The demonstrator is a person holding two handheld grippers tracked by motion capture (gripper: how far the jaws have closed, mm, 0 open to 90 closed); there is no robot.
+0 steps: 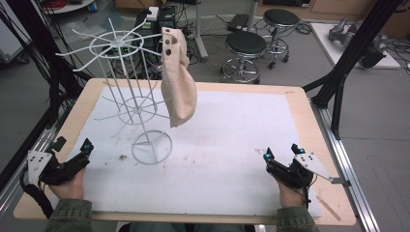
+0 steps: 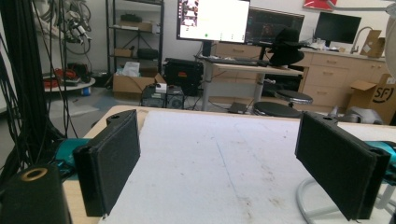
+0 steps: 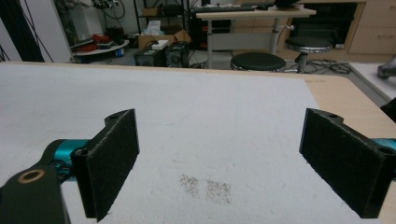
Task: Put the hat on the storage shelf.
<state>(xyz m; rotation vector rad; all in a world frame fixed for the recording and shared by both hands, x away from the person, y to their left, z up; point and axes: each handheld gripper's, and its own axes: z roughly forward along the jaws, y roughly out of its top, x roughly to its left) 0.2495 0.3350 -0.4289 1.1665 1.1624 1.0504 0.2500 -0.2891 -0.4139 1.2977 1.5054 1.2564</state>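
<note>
A white wire rack (image 1: 129, 96) stands in the upper left of the high view on a counter (image 1: 309, 125) covered by a white mat (image 1: 232, 145), with a beige cloth bag (image 1: 178, 82) hanging from one of its arms. The left gripper (image 1: 72, 150) rests at the lower left, jaws spread wide with nothing between them. The right gripper (image 1: 283, 154) sits at the lower right, jaws equally wide and empty.

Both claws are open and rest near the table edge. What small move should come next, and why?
Probably move the left claw forward toward the cloth bag hanging on the wire rack. Both claws are open and hold nothing, and the left one is nearer the rack than the right claw.
</note>
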